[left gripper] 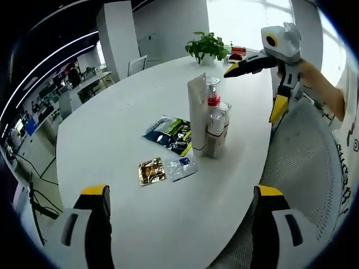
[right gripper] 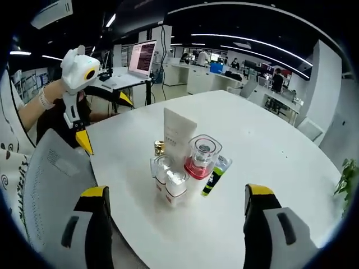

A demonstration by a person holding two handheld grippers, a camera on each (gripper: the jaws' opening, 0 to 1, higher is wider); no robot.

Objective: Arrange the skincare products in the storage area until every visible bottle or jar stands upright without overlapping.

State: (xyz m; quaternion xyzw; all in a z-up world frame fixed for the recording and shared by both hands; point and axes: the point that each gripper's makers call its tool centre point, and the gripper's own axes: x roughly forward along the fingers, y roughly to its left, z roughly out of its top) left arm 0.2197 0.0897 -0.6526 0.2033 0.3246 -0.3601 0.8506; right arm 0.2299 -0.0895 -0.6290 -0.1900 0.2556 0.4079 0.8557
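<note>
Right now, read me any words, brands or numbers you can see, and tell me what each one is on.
No text reads clearly enough to quote.
White tube: faint print, too small.
Dark packet: green and white print, blurred.
Gold sachet and clear sachet: illegible.
Laptop screen: lines of text, too small.

Upright bottles [right gripper: 185, 162] clustered, sachets [left gripper: 166, 168] flat — mid-table

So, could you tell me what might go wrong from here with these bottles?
The upright bottles stand bunched together against the tall white tube, so reaching for one could topple its neighbours. They sit fairly near the table edge, so a knocked one might roll off. The flat sachets and green packet lie close by, and a jaw could drag them into the group.
</note>
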